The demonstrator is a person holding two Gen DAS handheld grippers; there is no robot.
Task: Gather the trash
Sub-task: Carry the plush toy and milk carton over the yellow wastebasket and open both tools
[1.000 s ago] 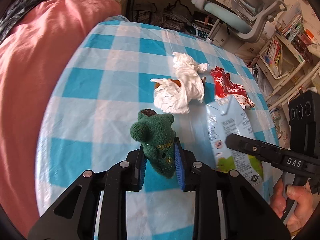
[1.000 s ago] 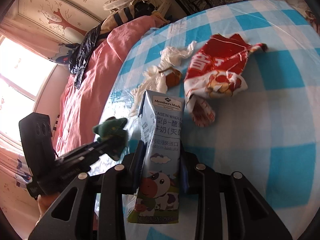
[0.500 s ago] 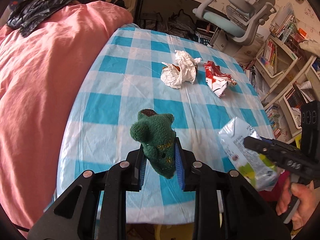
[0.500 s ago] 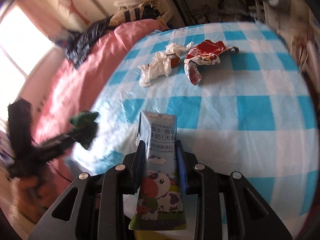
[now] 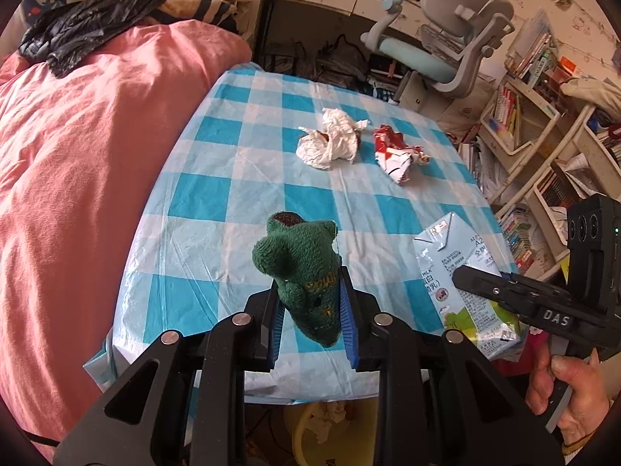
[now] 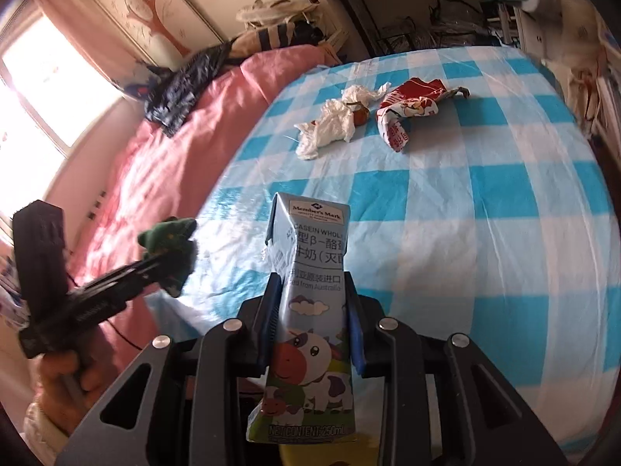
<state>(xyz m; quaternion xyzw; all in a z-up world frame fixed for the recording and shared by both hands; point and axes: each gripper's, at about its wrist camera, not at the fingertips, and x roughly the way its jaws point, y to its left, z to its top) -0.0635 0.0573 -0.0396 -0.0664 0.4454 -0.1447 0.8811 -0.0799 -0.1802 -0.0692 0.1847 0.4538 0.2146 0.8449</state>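
Observation:
My left gripper [image 5: 309,306] is shut on a small green plush toy [image 5: 300,268], held up above the near edge of the blue-and-white checked table [image 5: 233,194]. My right gripper [image 6: 312,310] is shut on a light blue milk carton [image 6: 310,272] with a cartoon cow, also held over the table's near edge. In the left wrist view the carton [image 5: 462,283] and the right gripper [image 5: 477,283] show at the right. The right wrist view shows the toy [image 6: 170,244] at the left. Crumpled white tissue [image 5: 330,141] and a red snack wrapper [image 5: 396,151] lie at the far side of the table.
A pink quilt [image 5: 77,174] with a dark jacket [image 5: 85,35] lies left of the table. A grey office chair [image 5: 438,50] stands behind it, bookshelves [image 5: 543,147] to the right. A yellow bin [image 5: 322,427] with paper sits under the table's near edge.
Both grippers have pulled back from the table middle toward its near edge and risen a little, still holding the toy and the carton. The tissue and wrapper now look farther away.

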